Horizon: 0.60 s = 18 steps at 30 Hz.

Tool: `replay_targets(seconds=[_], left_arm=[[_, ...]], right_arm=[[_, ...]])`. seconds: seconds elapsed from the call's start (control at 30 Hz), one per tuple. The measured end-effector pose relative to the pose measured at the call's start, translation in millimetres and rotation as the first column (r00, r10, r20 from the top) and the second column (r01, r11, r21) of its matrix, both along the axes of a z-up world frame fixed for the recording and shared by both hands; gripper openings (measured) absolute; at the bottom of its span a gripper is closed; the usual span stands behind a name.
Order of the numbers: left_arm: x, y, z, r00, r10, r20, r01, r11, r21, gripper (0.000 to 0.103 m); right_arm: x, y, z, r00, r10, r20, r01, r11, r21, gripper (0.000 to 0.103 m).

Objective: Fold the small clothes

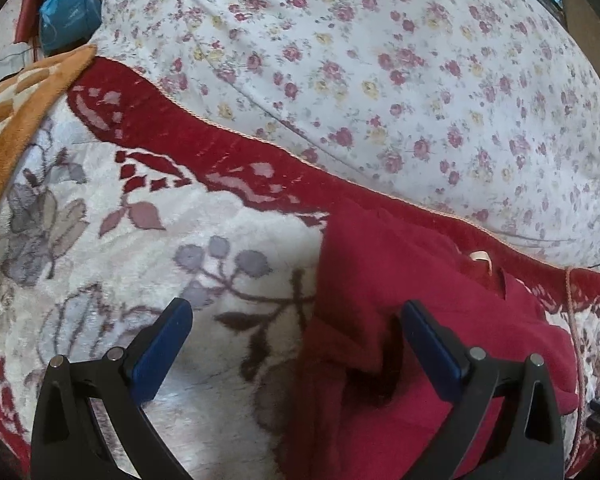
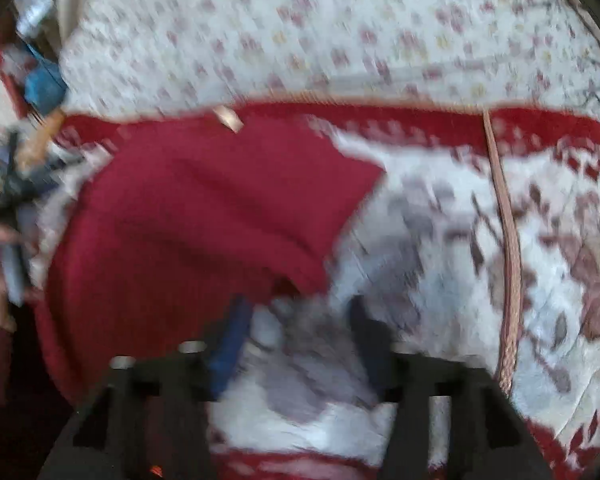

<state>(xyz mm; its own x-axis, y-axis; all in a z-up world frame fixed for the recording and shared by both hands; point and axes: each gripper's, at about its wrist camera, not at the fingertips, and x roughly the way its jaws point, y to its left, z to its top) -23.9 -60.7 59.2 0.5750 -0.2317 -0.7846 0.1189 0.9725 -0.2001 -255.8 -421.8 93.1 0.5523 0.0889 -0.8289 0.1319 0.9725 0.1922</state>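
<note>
The left gripper [image 1: 296, 316] is standing wide open and gripping nothing, its right pad hanging over the edge of the red garment [image 1: 412, 320]. The right gripper [image 2: 300, 316], blurred, is also gaping empty just beside that garment's corner. The garment is lying on a red-bordered floral blanket [image 1: 120, 240], a flowered sheet [image 1: 380, 60] stretching beyond.

The garment [image 1: 400, 280] lies on the blanket [image 1: 140, 240], with the sheet [image 1: 380, 60] behind.
</note>
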Motion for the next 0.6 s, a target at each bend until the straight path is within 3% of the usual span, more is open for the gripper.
replay_targets(seconds=[0.1, 0.23, 0.33, 0.5, 0.57, 0.6], left_arm=[[0, 6, 3, 1.000, 0.025, 0.016, -0.025, 1.000, 0.016, 0.103], [2, 21, 7, 0.995, 0.083, 0.049, -0.087, 0.994, 0.073, 0.103], [8, 34, 4, 0.993, 0.118, 0.026, -0.119, 0.992, 0.049, 0.103], [14, 46, 6, 0.991, 0.136, 0.014, -0.136, 0.991, 0.013, 0.103], [16, 45, 6, 0.992, 0.125, 0.009, -0.125, 0.992, 0.008, 0.103], [16, 44, 6, 0.993, 0.118, 0.006, -0.118, 0.993, 0.010, 0.103]], right_arm=[[41, 43, 14, 0.989, 0.122, 0.083, -0.128, 0.989, 0.074, 0.064], [120, 118, -5, 0.961, 0.245, 0.131, -0.256, 0.964, 0.070, 0.064], [182, 160, -30, 0.935, 0.334, 0.118, -0.347, 0.931, 0.113, 0.064], [233, 201, -67, 0.873, 0.488, 0.013, -0.488, 0.873, 0.005, 0.064], [235, 199, -77, 0.870, 0.493, -0.005, -0.493, 0.870, -0.002, 0.054], [234, 196, -78, 0.875, 0.485, 0.001, -0.485, 0.874, 0.013, 0.033]])
